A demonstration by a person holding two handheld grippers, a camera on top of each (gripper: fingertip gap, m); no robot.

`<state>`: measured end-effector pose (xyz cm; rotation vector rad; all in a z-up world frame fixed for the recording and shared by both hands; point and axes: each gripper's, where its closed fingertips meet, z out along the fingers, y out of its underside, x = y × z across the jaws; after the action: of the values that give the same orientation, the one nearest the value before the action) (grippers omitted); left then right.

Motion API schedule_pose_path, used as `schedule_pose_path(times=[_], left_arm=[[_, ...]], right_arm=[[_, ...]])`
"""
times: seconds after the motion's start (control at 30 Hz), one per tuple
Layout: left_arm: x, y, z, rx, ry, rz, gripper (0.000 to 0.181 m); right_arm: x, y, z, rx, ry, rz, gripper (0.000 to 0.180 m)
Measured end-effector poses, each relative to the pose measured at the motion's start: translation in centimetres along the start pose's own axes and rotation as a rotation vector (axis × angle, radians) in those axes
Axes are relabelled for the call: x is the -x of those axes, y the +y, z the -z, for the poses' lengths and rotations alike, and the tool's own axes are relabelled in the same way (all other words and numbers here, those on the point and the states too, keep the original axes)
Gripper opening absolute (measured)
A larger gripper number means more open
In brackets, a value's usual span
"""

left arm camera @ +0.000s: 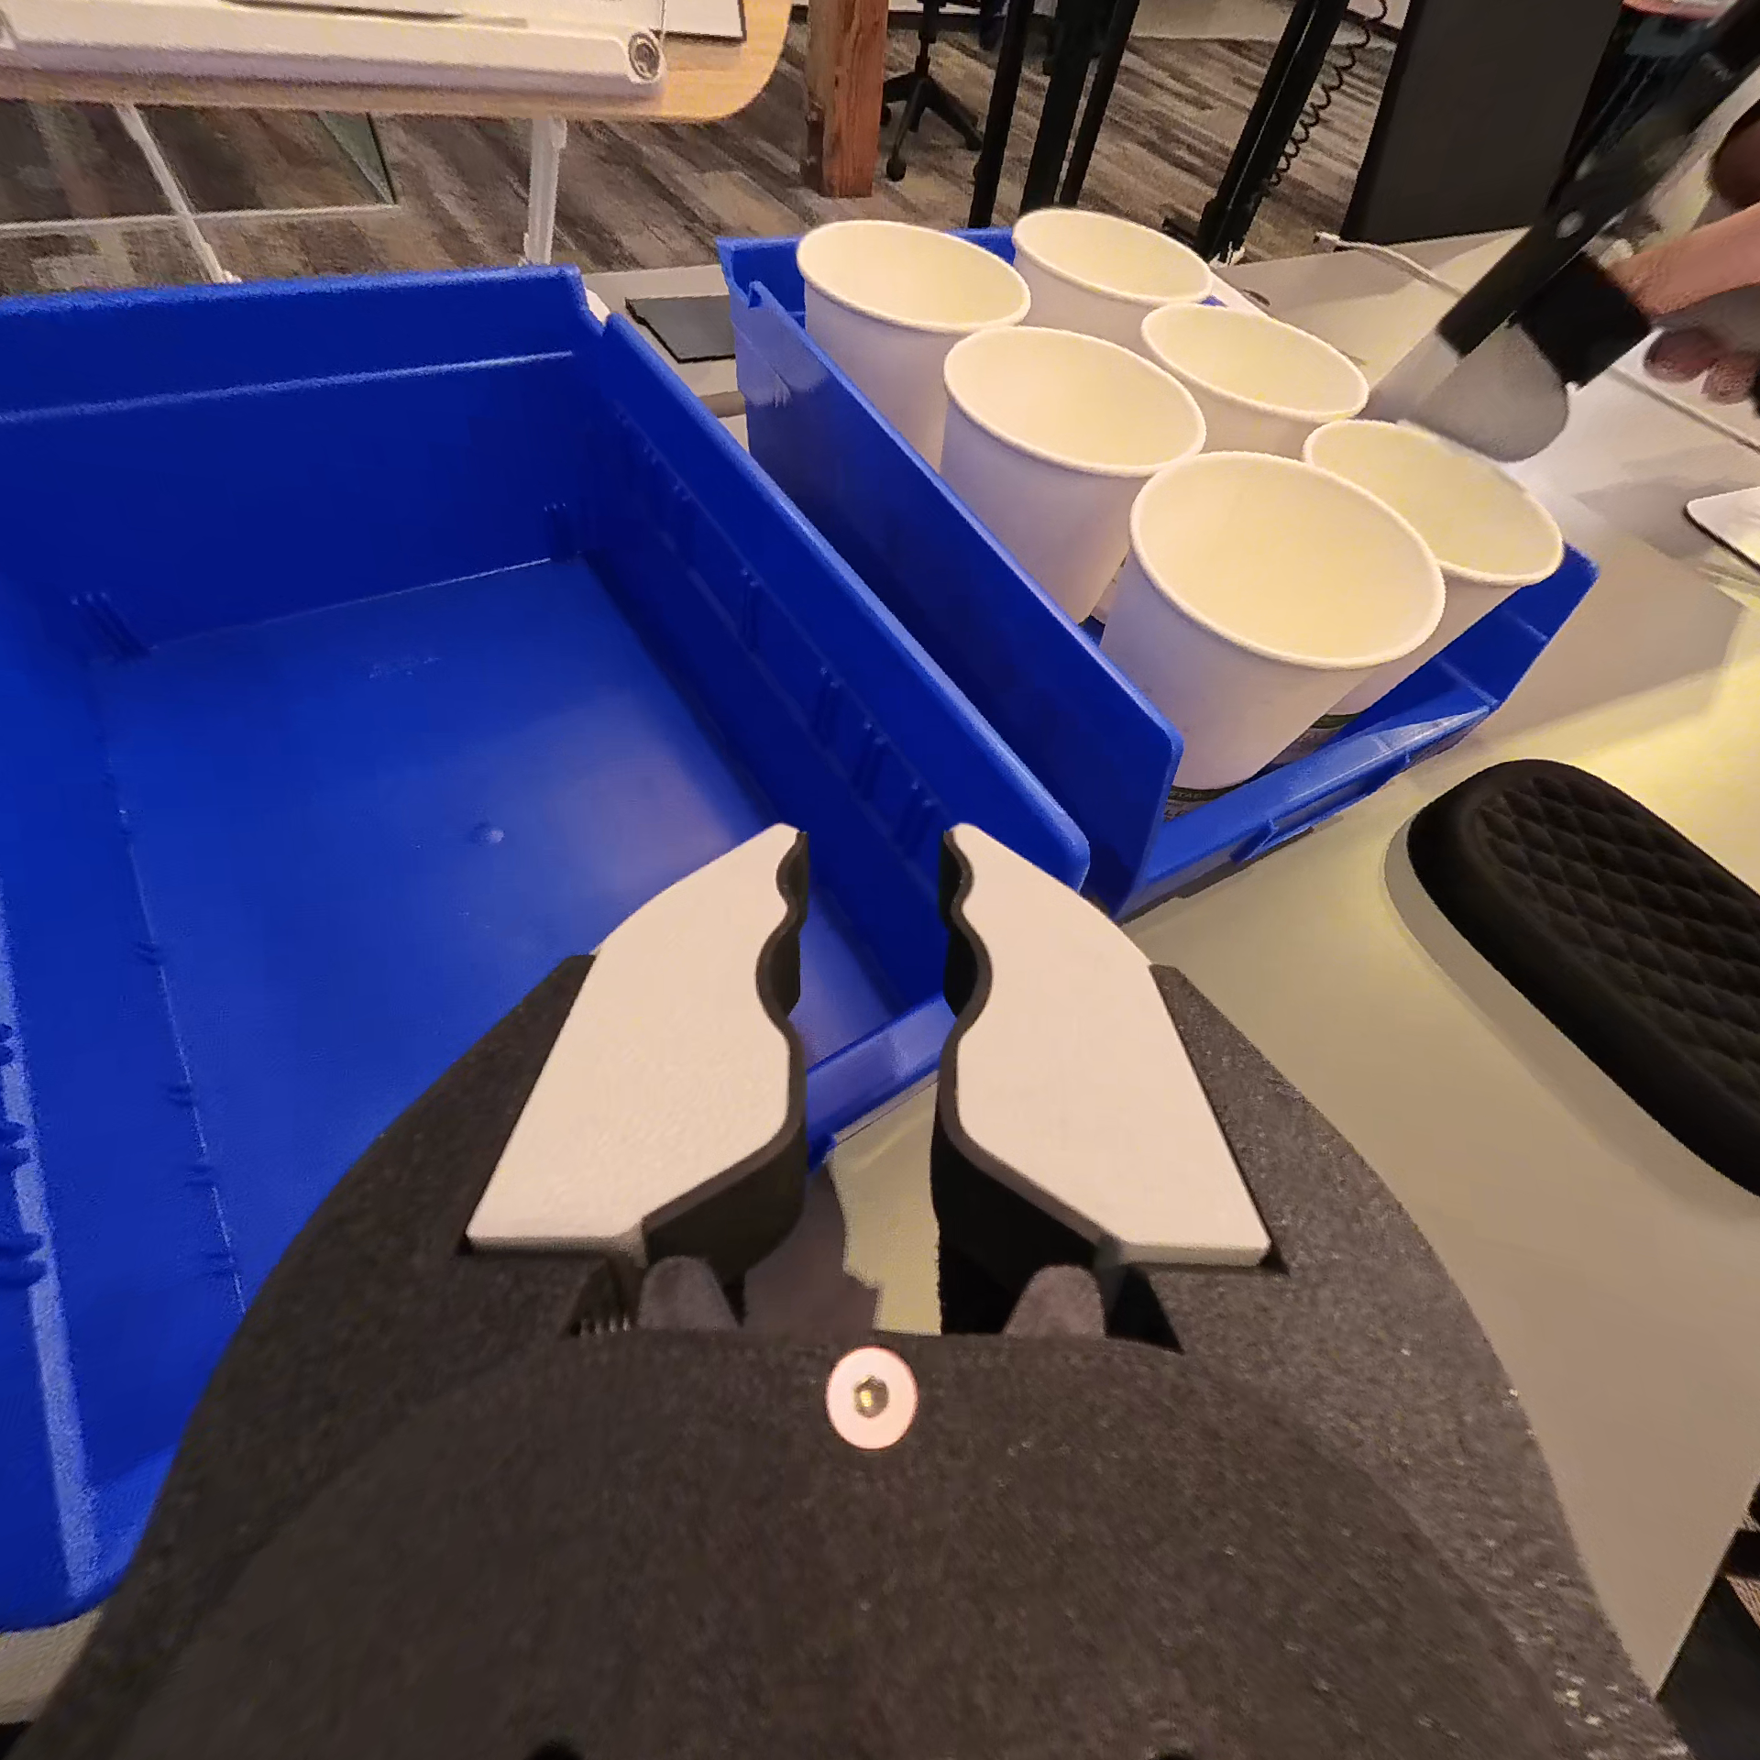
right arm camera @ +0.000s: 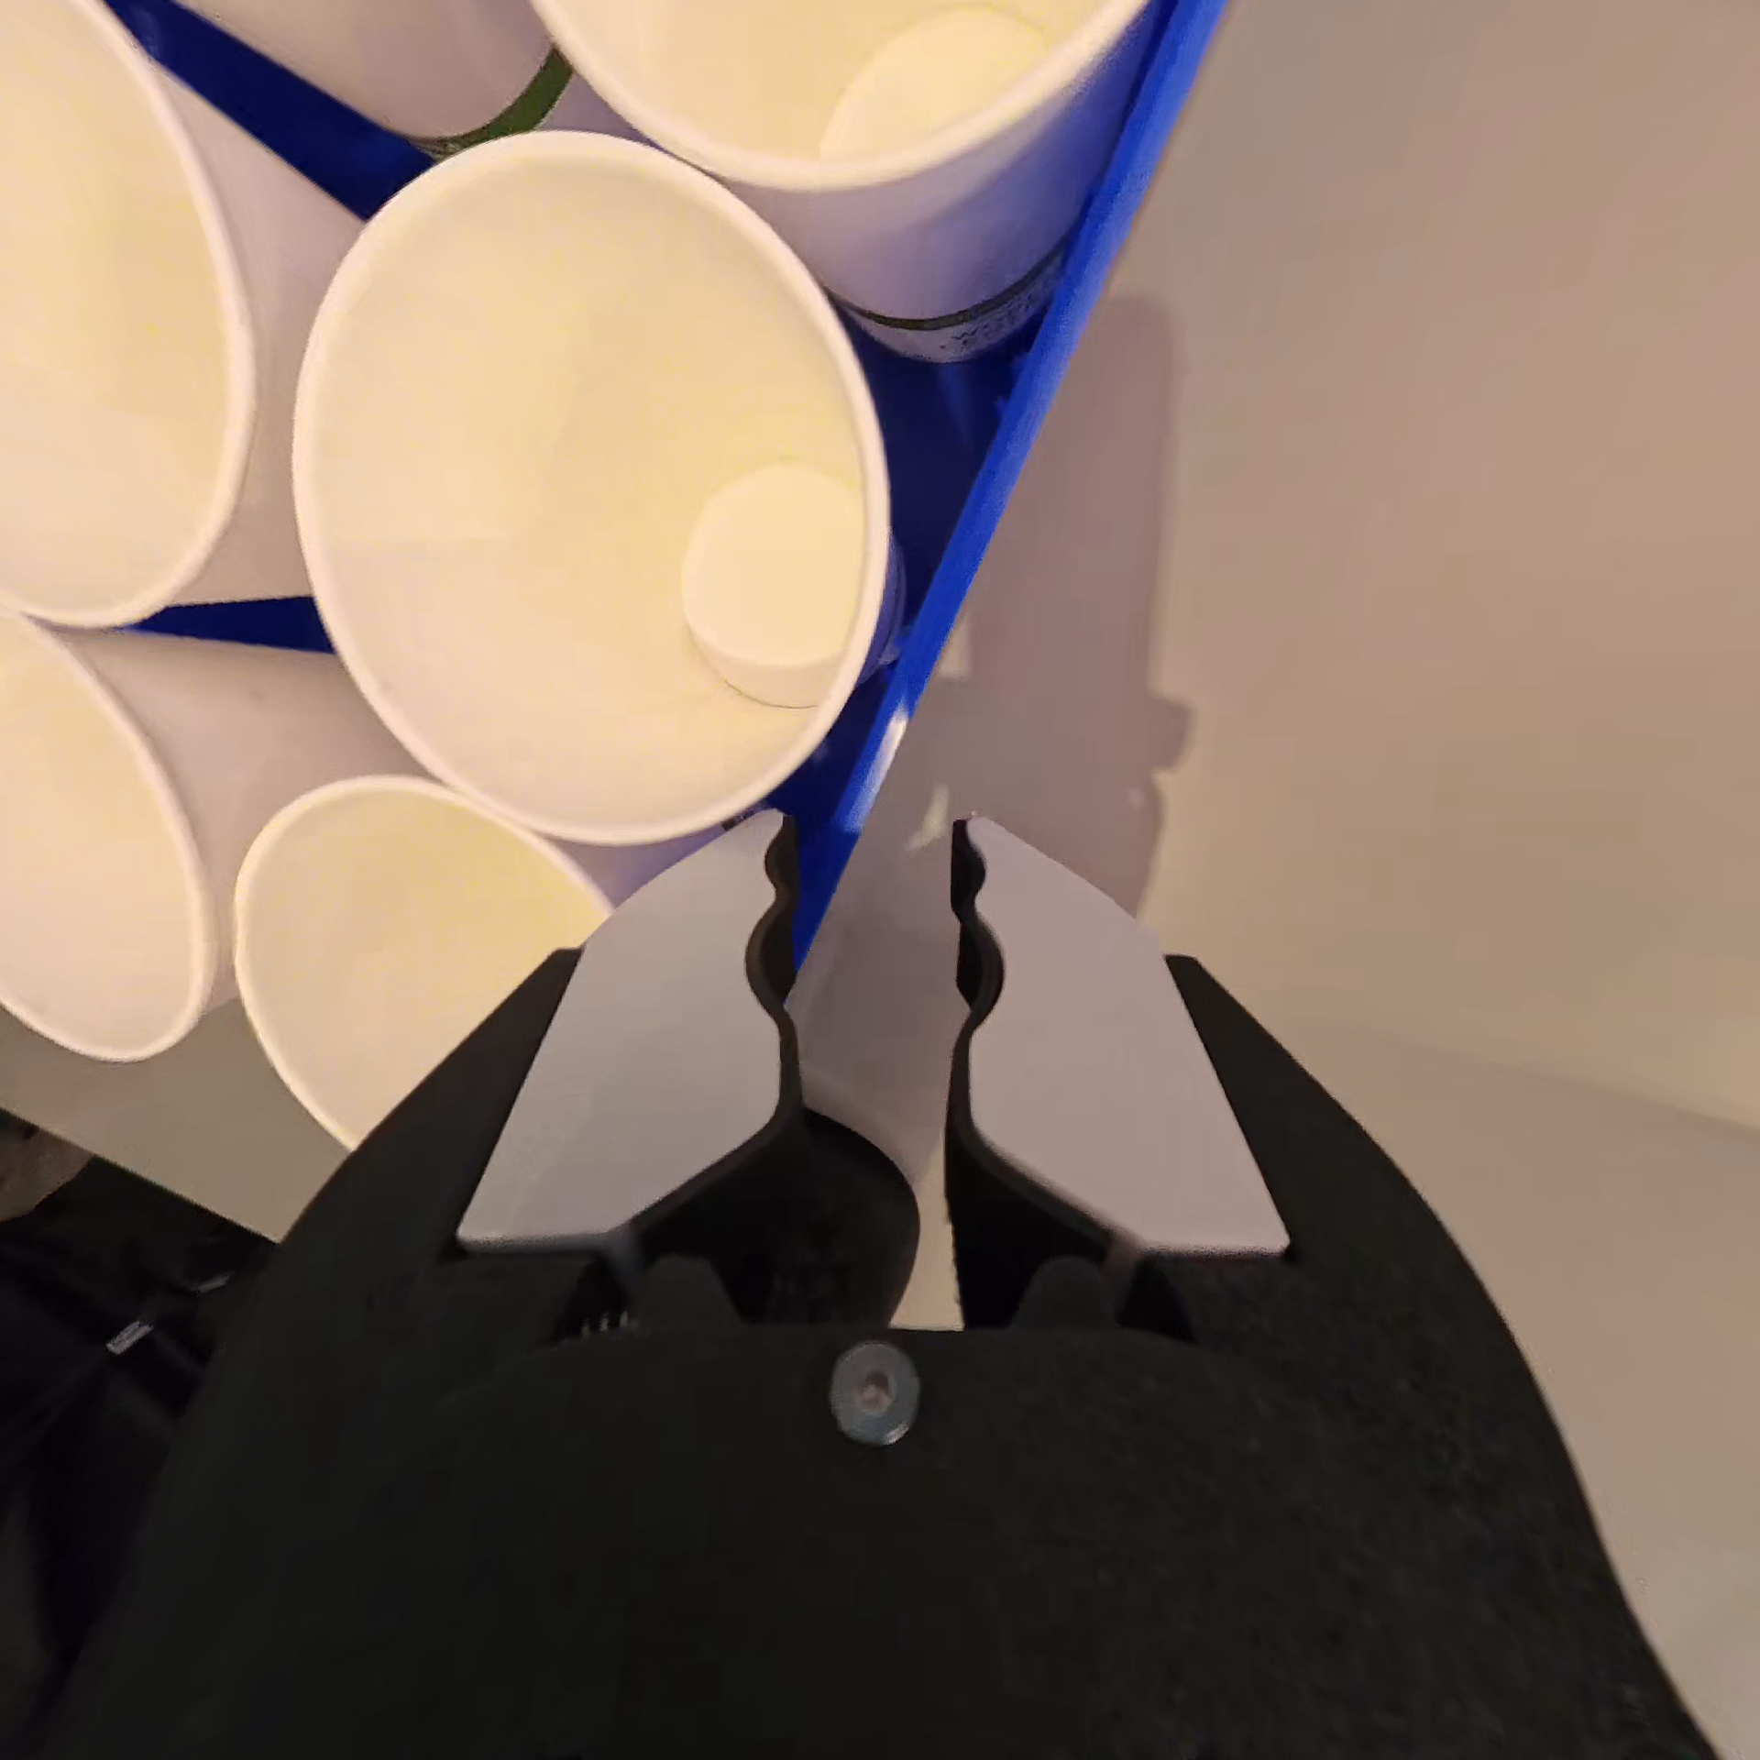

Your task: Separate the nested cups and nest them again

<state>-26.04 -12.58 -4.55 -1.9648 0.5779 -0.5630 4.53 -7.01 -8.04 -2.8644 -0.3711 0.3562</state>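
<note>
White paper cups [left arm camera: 1076, 448], six of them, stand upright and apart in the narrower blue bin [left arm camera: 952, 610], ahead and to the right of the left claw [left arm camera: 874, 857]. Judging from that, the separating is done and the nesting is the step in hand.

Starting at the left: the wide blue bin [left arm camera: 381, 714] lies ahead and to the left of the left claw, with nothing in it. That claw hangs released over the bin's near right corner, a clear gap between its tips and nothing in them. To its right on the table [left arm camera: 1429, 1095] lies a black quilted pad [left arm camera: 1619, 952].

Further right, the right claw [right arm camera: 871, 838] is also released and holds nothing. It looks down over the right wall of the cup bin, the nearest cup [right arm camera: 533, 476] just ahead and left of its tips.

To nest well, I would take one tip inside that cup's rim and one outside, pinch the wall lightly so the paper does not crease, lift straight up clear of its neighbours, then lower it squarely into the next cup. The left claw could steady the receiving cup, since a light cup probably tips easily.
</note>
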Motion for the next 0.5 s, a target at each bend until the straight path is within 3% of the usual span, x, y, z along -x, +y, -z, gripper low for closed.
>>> schedule_pose_path(times=[0.5], left_arm=[[0.3, 0.2, 1.2, -0.002, -0.004, -0.010, 0.023]], right_arm=[[0.3, 0.9, -3.0, 0.123, 0.051, -0.097, 0.005]])
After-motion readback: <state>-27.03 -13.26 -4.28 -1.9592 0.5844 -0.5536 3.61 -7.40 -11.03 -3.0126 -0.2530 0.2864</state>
